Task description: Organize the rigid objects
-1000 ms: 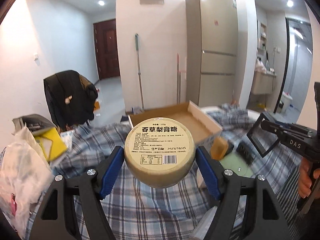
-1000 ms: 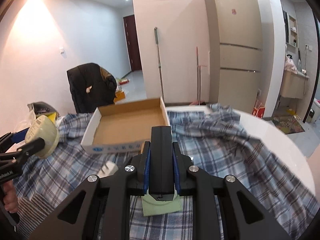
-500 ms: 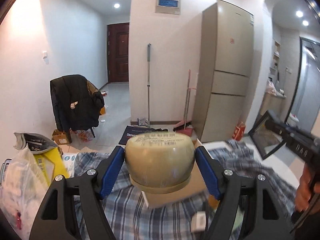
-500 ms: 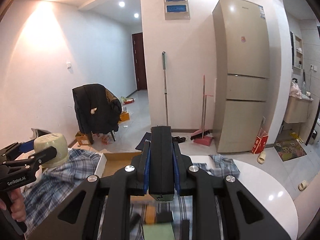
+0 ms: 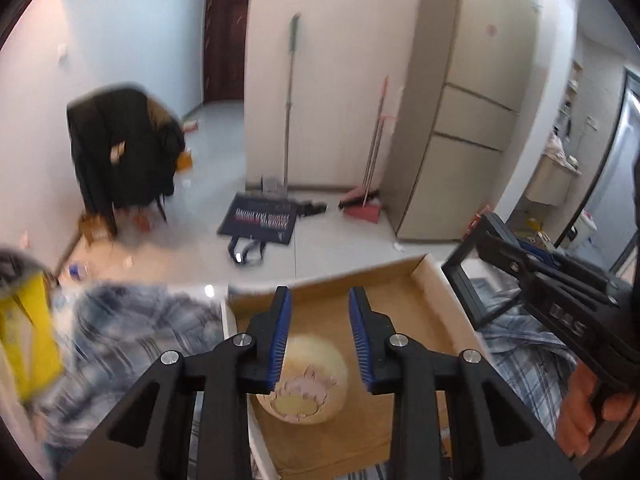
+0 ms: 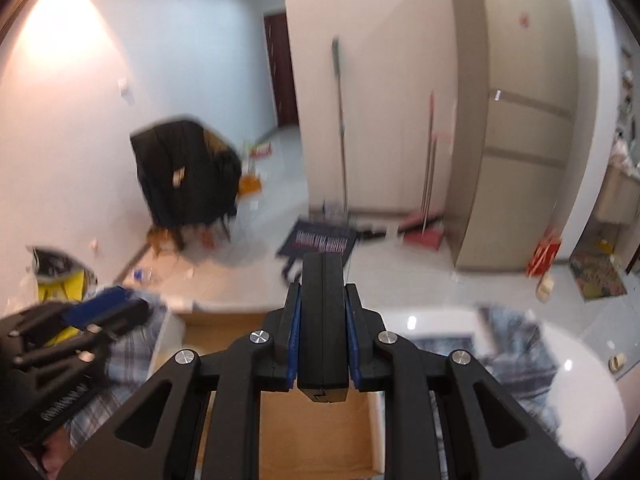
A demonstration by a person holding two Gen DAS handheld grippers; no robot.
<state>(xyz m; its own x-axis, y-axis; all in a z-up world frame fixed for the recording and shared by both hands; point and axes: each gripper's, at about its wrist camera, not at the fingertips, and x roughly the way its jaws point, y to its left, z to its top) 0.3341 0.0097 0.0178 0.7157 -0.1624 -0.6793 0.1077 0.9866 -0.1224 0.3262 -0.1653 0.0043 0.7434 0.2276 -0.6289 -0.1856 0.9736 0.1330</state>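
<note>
So in the left wrist view there's a shallow brown cardboard box with white outer walls (image 5: pixel 436 304) sitting on the blue-and-white plaid cloth (image 5: pixel 132 320), and the only thing I can spot in it is the round pale-yellow candy tin (image 5: pixel 306 380), lying on the box floor with a pinkish label facing up. The left gripper (image 5: pixel 319 336) sits right above it; its jaws have just been closing in but stand apart on nothing, and the tin lies below the blue ribbed pads (image 5: pixel 280 332), partly hidden behind the left one. The cloth is smeared with blur. At the right edge a hand (image 5: pixel 588 412) holds the right gripper (image 5: pixel 480 272), which carries a flat black rectangular case (image 5: pixel 476 284). The right wrist view shows that gripper (image 6: pixel 322 344) clamped tight on the case (image 6: pixel 322 320), a smooth matte slab standing on edge over the box (image 6: pixel 312 428). Most of the box floor is blocked by the gripper's black body.
</note>
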